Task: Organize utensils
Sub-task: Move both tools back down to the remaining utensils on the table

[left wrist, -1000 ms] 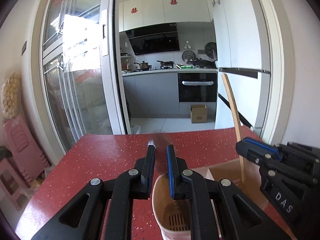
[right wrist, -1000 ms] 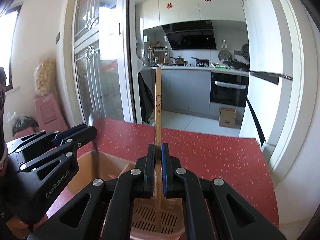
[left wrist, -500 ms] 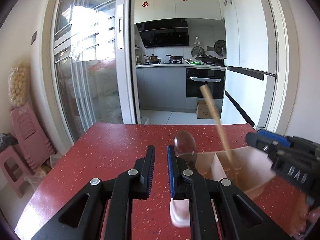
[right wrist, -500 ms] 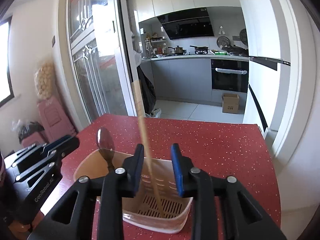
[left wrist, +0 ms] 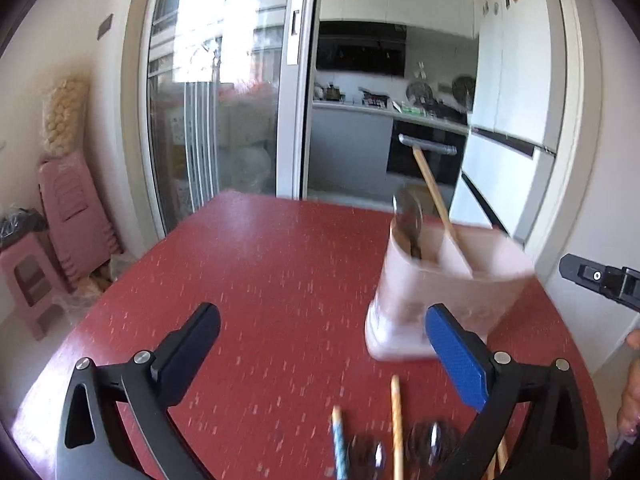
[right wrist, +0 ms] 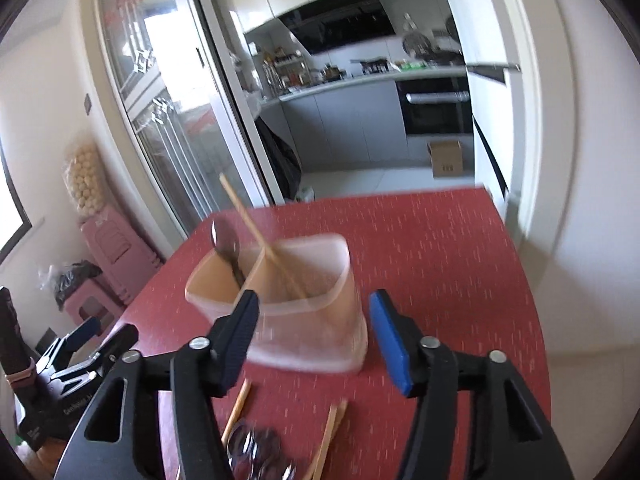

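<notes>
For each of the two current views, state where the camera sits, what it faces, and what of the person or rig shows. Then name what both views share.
Left wrist: sits on the left gripper, facing across the red table toward the kitchen; its open fingers, the right gripper's tip and a bit of hand show.
Right wrist: sits on the right gripper, looking down at the utensil holder; its open fingers and the left gripper show.
Shared: the holder with spoon and chopstick, loose utensils near the cameras.

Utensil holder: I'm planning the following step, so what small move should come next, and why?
Probably lower an open gripper, say the right gripper, onto a loose chopstick near the table's front edge. The holder has just one spoon and one chopstick, and both grippers are empty.
</notes>
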Demonstrator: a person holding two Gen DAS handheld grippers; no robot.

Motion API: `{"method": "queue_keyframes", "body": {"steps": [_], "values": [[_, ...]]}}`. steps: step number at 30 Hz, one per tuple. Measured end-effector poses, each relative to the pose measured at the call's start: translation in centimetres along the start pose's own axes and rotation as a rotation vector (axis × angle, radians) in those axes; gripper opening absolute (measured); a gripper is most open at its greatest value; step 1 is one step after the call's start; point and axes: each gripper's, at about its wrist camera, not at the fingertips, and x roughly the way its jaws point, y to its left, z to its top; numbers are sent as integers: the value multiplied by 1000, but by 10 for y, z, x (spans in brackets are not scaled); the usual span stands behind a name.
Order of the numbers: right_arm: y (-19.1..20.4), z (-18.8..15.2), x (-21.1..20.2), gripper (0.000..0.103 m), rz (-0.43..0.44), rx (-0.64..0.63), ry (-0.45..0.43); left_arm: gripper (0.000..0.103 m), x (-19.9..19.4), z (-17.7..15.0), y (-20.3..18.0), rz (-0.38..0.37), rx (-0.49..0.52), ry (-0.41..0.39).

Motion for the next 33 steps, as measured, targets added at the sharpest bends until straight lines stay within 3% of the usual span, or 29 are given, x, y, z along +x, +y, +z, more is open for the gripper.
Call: {"method": "queue_keyframes", "body": {"steps": [12,21,33], "values": [[-10,-102,-8,68,-82,60,289,103,12,-89,22,7,7,324],[-15,-133,-12,68,-144,60,385,103,6,-124,25,33,35,375],[3,-149,-2,67,-178,-5,477,103,11,-126,26,35,28,409]]}}
